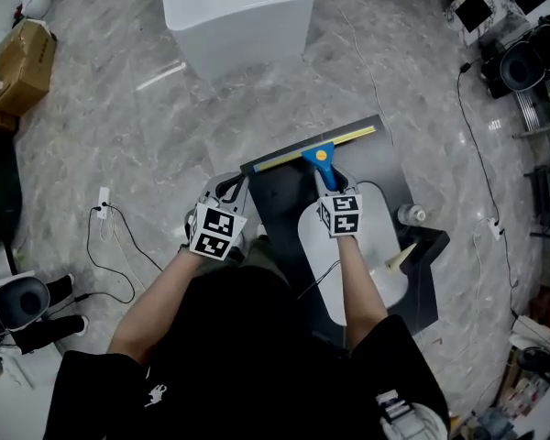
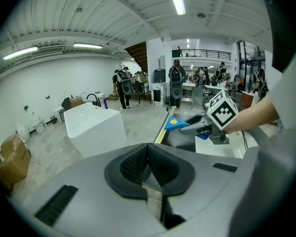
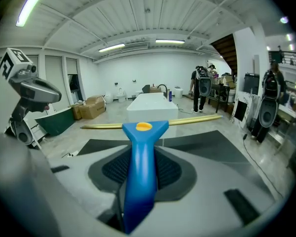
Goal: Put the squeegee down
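My right gripper (image 1: 328, 183) has its fingers clamped on the squeegee (image 1: 321, 151), blade along the table's (image 1: 390, 177) far edge. Left gripper (image 1: 229, 193) fingers together, empty; open floor (image 1: 257, 90) beyond.

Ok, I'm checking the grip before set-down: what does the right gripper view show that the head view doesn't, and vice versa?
Only the right gripper view: the right claw with its pads pressing on the blue handle of the squeegee, and people standing far off at the right. Only the head view: the person's forearms, a small bottle to the right of the right arm, and a cable on the floor. Both: the squeegee with its yellow blade, the dark table and the white tub beyond.
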`<state>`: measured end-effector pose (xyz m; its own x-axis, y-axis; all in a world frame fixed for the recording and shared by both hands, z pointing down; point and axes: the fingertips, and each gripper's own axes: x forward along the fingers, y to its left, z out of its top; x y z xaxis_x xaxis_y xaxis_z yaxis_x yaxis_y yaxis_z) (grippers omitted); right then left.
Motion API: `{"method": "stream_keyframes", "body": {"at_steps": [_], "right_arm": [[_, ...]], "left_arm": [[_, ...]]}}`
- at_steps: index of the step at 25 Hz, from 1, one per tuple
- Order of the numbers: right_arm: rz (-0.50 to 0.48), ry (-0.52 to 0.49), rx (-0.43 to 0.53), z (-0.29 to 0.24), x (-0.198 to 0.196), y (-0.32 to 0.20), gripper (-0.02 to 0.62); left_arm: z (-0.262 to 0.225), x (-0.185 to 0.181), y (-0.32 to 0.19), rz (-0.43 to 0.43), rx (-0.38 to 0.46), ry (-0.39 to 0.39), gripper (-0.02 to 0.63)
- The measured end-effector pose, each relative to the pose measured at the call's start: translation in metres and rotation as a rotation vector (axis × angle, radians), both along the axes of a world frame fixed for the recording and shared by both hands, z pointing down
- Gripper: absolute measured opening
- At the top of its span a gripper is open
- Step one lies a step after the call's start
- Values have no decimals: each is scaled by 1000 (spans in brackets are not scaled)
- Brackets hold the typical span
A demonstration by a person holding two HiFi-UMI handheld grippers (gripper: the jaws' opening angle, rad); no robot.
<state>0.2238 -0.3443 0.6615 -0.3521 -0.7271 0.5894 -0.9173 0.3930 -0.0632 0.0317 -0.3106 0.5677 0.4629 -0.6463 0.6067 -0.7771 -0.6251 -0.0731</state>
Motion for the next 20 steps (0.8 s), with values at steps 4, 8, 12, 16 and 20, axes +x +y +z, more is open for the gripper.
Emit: {"method": "stream_keyframes", "body": {"at_steps": [4,8,12,16,20], "right_arm": [[14,9,-25,18,8,-10,130],[-8,30,-35,31,7,-15,130],[-10,35,-36,37,4,-21,130],[-7,43,-58,45,2,-27,130],[-5,60,-71,52,4,-32,130]], "left_arm": [[6,4,-3,-28,-9,-15,3],[11,6,-6,-53,-16,-30,3],[15,3,-8,-67,-31,-46,3],[19,-1,-9,-74,-42,-57,3],[24,-2,-12,-78,-48,-62,3]]}}
